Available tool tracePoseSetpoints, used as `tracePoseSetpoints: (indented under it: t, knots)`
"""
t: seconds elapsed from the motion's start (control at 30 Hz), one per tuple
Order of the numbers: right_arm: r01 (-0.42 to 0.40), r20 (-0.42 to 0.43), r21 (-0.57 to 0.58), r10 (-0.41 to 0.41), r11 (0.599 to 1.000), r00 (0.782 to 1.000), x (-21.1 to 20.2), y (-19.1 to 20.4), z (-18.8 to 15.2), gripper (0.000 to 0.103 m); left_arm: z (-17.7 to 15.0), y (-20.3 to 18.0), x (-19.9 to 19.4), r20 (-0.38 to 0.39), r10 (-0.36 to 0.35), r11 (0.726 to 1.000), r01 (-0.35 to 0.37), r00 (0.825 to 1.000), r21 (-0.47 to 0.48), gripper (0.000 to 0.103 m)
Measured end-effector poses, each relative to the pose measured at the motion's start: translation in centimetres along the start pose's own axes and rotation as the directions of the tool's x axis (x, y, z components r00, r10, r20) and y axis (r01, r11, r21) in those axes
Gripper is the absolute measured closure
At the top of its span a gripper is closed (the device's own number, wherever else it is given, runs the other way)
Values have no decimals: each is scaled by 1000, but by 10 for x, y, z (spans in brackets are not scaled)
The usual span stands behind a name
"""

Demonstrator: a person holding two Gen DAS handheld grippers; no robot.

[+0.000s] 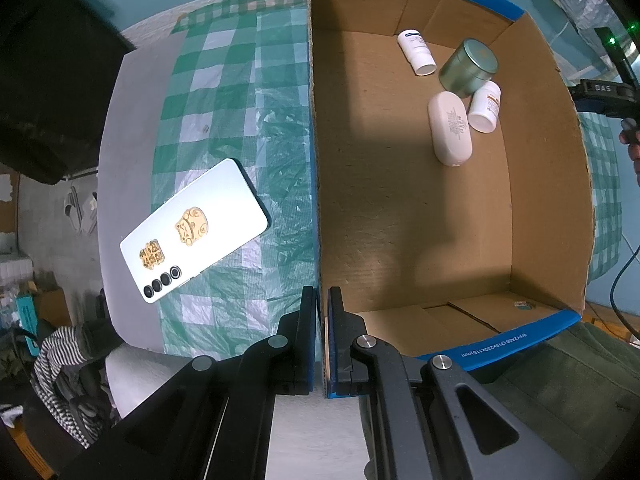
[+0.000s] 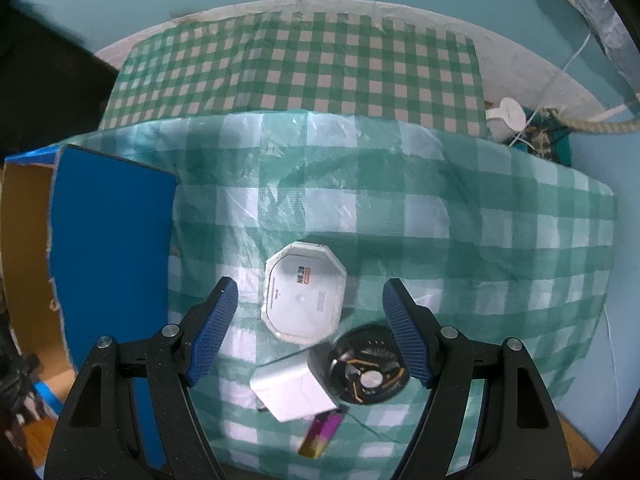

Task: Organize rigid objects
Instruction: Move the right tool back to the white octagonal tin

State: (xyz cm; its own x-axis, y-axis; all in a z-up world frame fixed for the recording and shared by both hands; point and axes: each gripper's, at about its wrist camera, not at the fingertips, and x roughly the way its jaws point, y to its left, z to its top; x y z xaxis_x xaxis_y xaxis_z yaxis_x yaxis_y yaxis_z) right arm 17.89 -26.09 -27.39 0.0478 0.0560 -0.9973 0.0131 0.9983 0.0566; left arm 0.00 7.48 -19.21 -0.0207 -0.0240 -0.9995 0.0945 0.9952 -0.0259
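In the left wrist view my left gripper (image 1: pixel 322 300) is shut on the near left wall of the cardboard box (image 1: pixel 316 184). Inside the box lie a white oval case (image 1: pixel 450 128), a green tin (image 1: pixel 469 67) and two white bottles (image 1: pixel 416 52) (image 1: pixel 485 106). A white phone (image 1: pixel 194 230) with gold stickers lies on the checked cloth left of the box. In the right wrist view my right gripper (image 2: pixel 310 312) is open above a white octagonal box (image 2: pixel 303 297), with a white charger (image 2: pixel 294 392), a black round disc (image 2: pixel 370 372) and a small purple-gold item (image 2: pixel 320 436) nearer me.
The box's blue flap (image 2: pixel 110 240) stands at the left of the right wrist view. A green checked cloth (image 2: pixel 460 220) covers the table. A white cup and rope (image 2: pixel 506 118) sit at the back right. Striped clothing (image 1: pixel 60 364) lies off the table's left edge.
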Motion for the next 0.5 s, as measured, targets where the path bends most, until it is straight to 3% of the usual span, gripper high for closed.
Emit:
tracePoseSetpoints:
  t: [0.5]
  knots:
    - [42,-32,25,-41,999,999,33,2,-2,28,0,1,2,-1,-4,1000,4,1000,-10,98]
